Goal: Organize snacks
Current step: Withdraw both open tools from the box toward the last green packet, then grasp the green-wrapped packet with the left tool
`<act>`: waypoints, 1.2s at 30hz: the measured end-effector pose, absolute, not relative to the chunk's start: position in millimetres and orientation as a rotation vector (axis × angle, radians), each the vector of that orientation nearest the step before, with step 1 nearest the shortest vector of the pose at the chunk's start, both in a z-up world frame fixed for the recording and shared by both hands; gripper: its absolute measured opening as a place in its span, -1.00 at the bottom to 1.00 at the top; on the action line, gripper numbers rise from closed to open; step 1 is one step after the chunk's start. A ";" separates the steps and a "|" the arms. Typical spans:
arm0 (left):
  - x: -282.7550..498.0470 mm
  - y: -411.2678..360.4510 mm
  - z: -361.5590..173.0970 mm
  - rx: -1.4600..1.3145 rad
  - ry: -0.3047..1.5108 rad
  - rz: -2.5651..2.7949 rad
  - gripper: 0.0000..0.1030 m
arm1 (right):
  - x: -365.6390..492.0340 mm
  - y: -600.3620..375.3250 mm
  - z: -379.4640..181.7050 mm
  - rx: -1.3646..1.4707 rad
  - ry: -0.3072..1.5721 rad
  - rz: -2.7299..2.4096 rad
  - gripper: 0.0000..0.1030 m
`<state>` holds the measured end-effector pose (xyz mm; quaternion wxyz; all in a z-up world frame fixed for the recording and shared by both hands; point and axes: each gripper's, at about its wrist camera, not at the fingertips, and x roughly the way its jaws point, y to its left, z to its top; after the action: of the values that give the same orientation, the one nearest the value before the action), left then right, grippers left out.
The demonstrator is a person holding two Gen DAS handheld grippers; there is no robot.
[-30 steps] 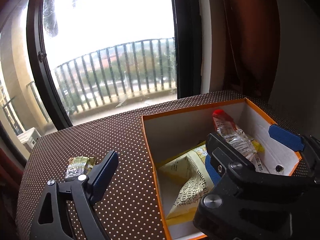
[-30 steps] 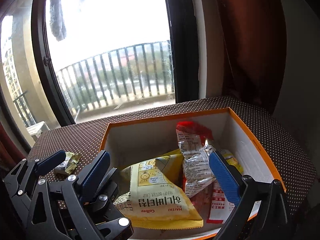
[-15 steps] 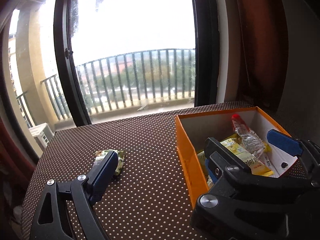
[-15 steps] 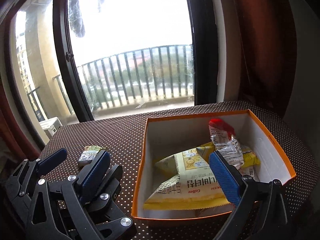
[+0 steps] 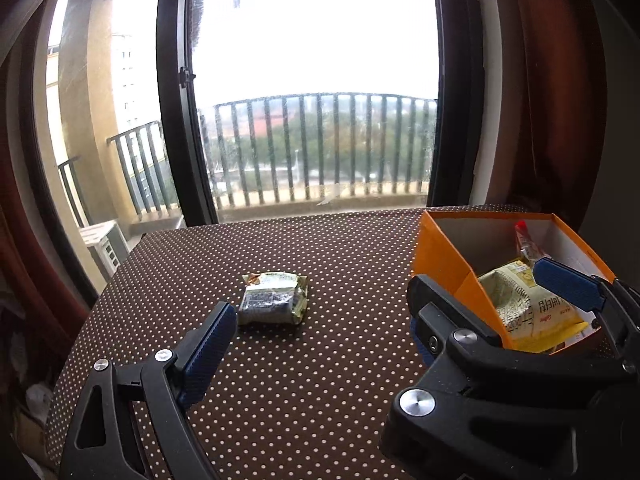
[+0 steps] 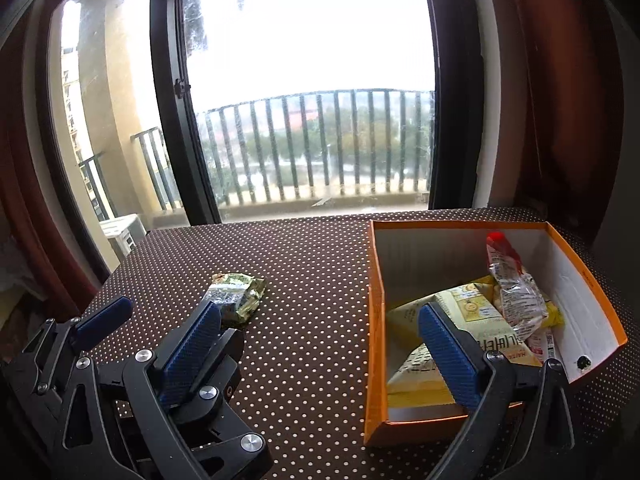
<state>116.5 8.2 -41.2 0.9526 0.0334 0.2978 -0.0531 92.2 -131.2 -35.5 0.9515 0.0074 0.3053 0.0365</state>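
Note:
A small green-and-silver snack packet point(image 5: 275, 298) lies on the brown dotted tablecloth point(image 5: 320, 360); it also shows in the right wrist view point(image 6: 236, 296). An orange box point(image 6: 376, 320) on the right holds a yellow chip bag point(image 6: 472, 332) and a clear red-topped packet point(image 6: 516, 288). The box point(image 5: 444, 264) also shows in the left wrist view. My left gripper point(image 5: 320, 324) is open and empty, its left fingertip just beside the small packet. My right gripper point(image 6: 320, 336) is open and empty, in front of the box.
A tall window with a dark frame point(image 5: 176, 120) and a balcony railing point(image 5: 320, 148) stands behind the table. A brown curtain point(image 5: 560, 80) hangs at the right. The table's left edge point(image 5: 92, 320) drops off near the wall.
Both grippers have pulled back and swung left, away from the box. The small packet now lies near the middle of the left wrist view.

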 end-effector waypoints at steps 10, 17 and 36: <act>144.7 56.0 -58.8 0.045 0.643 -0.032 0.76 | 122.5 -83.7 -55.5 -0.012 0.655 0.139 0.95; 171.2 80.3 -68.9 0.044 0.666 0.000 0.76 | 149.2 -61.1 -67.5 -0.005 0.683 0.168 0.95; 268.7 73.7 -100.3 0.106 0.800 -0.012 0.76 | 250.3 -51.2 -100.6 0.013 0.751 0.051 0.95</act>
<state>268.7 73.7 -100.3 0.9196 0.0514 0.3894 -0.0060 250.3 -51.2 -100.6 0.9299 0.0062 0.3668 0.0248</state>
